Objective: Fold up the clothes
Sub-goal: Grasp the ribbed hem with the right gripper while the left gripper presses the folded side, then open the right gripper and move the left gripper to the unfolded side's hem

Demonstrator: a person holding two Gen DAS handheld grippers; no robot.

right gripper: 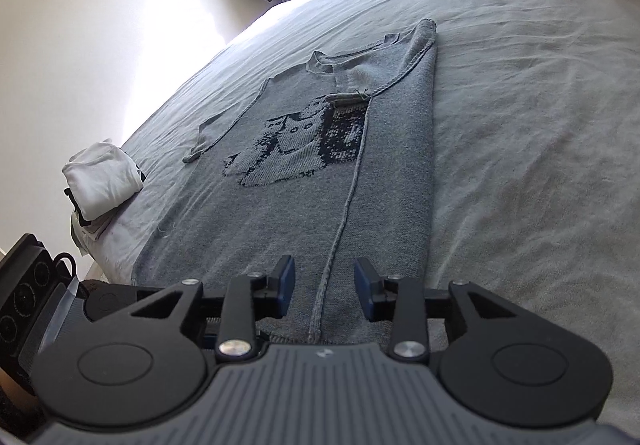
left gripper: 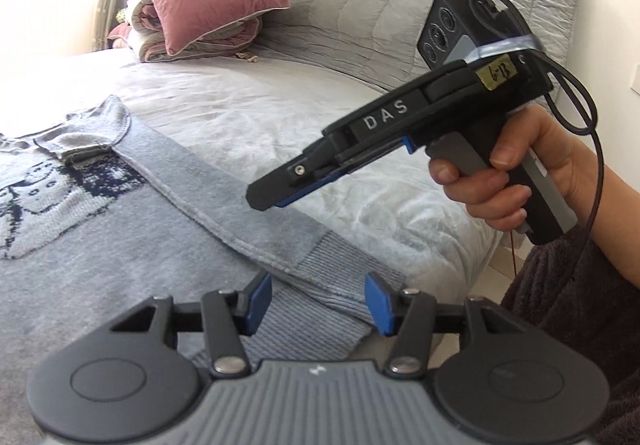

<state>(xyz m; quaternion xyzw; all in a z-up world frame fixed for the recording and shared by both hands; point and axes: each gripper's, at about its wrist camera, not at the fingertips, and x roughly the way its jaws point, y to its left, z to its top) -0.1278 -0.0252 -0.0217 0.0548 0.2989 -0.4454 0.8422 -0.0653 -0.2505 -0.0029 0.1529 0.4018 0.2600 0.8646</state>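
Grey sweater lies half-folded on the bed, both grippers empty above its hem

The grey sweater (right gripper: pixel 304 181) lies flat on the bed (right gripper: pixel 520 93), its right side and sleeve already turned in over the cat pattern, so that edge runs straight. The other sleeve (right gripper: pixel 208 137) sticks out to the side, which suggests this side remains to fold. The left gripper (left gripper: pixel 318 303) hovers near the ribbed hem with jaws apart, holding nothing. The right gripper (right gripper: pixel 325 287) also stands wide and empty over the folded edge. A folded white garment (right gripper: pixel 104 177) waits at the bed's edge
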